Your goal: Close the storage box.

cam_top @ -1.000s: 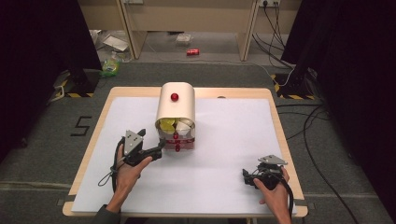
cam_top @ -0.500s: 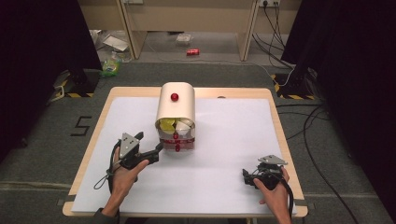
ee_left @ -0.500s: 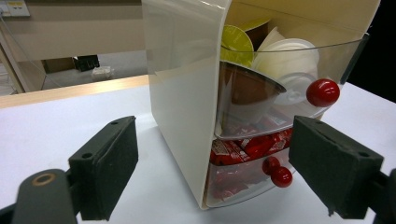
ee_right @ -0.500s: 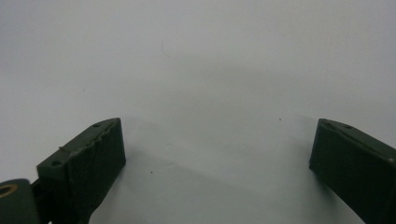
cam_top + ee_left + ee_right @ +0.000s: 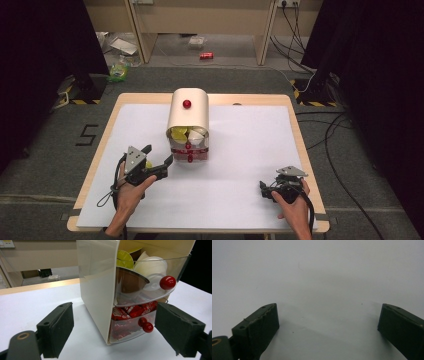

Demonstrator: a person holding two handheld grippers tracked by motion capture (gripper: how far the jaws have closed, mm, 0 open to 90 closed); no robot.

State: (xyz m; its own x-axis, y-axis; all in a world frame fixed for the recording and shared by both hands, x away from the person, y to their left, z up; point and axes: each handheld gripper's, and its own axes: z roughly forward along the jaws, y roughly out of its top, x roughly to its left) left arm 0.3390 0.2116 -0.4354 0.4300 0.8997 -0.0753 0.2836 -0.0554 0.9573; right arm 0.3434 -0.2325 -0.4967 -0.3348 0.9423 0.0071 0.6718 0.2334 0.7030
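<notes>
A cream storage box (image 5: 189, 115) with a rounded top and a red knob (image 5: 187, 104) stands mid-table. Its clear upper drawer (image 5: 150, 290) is tipped out; it holds yellow, white and brown capsules and has a red knob (image 5: 167, 282). The lower clear drawer (image 5: 127, 325) holds red packets. My left gripper (image 5: 159, 155) sits just left of the drawers, open and empty, and points at the box's front corner (image 5: 117, 332). My right gripper (image 5: 262, 190) rests low at the front right, open, with bare white surface between its jaws (image 5: 327, 322).
A white sheet covers the wooden table (image 5: 150, 98). A person's hands and forearms come in from the bottom edge. On the floor beyond the table lie a red can (image 5: 206, 55), scattered bags (image 5: 119, 70) and cables (image 5: 330, 125).
My left gripper has drawn back a little from the drawers, toward the left. The right gripper has stayed where it was.
</notes>
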